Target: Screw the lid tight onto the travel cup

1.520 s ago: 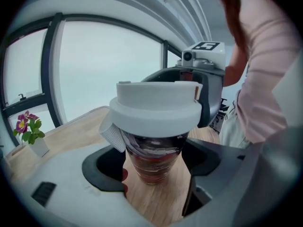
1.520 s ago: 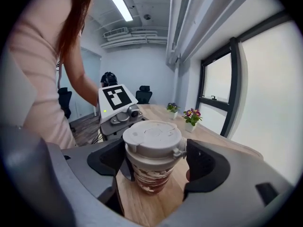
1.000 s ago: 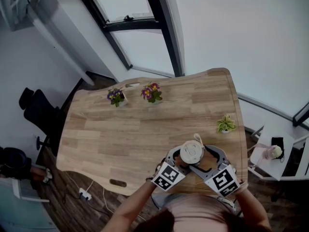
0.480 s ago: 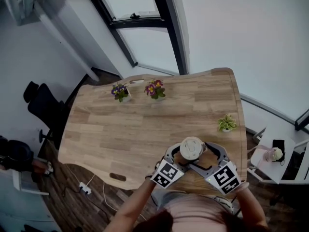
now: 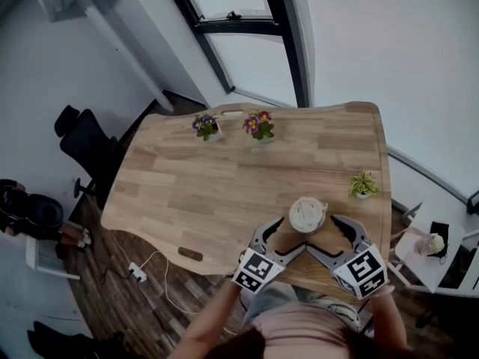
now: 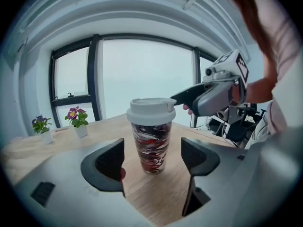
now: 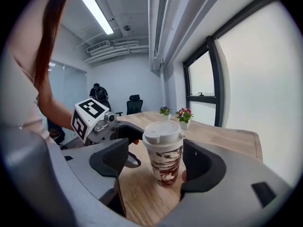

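The travel cup [image 5: 307,215] stands upright near the front edge of the wooden table [image 5: 194,193]; it has a red and white swirled body and a white lid [image 6: 150,110] sitting on top. My left gripper [image 5: 287,236] is open just short of the cup, which shows between its jaws without touching them [image 6: 152,162]. My right gripper [image 5: 329,236] is open too, close to the cup on the other side [image 7: 158,162]. The cup [image 7: 164,157] stands free between its jaws. Each gripper shows in the other's view: the right gripper [image 6: 215,91] and the left gripper [image 7: 102,122].
Two potted purple flowers [image 5: 206,126] [image 5: 259,124] stand at the table's far edge. A small green plant [image 5: 364,185] sits near the right edge. A black office chair [image 5: 82,144] is left of the table, and a small side table [image 5: 430,245] is at the right.
Both grippers were closed in around the cup and its lid; they have drawn back toward me, and the cup now stands free. The head view has shifted.
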Motion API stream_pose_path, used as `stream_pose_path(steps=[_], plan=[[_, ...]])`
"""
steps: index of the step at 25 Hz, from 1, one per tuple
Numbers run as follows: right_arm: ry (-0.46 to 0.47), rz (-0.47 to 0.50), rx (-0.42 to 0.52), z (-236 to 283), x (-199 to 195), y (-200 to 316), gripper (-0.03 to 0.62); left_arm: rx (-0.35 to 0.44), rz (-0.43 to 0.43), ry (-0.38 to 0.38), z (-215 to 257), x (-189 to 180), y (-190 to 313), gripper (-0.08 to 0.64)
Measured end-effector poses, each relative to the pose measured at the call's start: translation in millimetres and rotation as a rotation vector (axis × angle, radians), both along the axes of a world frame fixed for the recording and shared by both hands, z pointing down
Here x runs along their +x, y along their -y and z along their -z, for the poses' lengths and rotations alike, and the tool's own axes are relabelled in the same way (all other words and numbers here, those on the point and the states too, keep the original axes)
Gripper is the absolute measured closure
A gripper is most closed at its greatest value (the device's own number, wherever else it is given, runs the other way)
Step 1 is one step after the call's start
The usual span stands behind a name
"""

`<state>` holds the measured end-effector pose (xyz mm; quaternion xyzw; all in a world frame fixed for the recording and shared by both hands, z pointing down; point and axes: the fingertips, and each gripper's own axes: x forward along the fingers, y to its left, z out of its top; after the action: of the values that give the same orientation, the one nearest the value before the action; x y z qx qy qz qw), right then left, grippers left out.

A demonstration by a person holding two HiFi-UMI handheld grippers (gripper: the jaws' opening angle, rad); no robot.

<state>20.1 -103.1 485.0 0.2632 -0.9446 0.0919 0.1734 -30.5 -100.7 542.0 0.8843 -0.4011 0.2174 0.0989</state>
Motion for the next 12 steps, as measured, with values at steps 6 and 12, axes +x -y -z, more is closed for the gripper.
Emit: stream_pose_path(steps=[6, 12], plan=[[0.008, -0.002, -0.002, 2.9, 0.4, -9.9, 0.286, 0.024, 0.091, -0.064, 27.7, -5.9, -12.5, 0.212], [0.01, -0.057, 0.022, 8.5, 8.0, -11.3, 0.383, 0.08, 0.194, -0.125, 56.7, -16.2, -11.2, 0.348]])
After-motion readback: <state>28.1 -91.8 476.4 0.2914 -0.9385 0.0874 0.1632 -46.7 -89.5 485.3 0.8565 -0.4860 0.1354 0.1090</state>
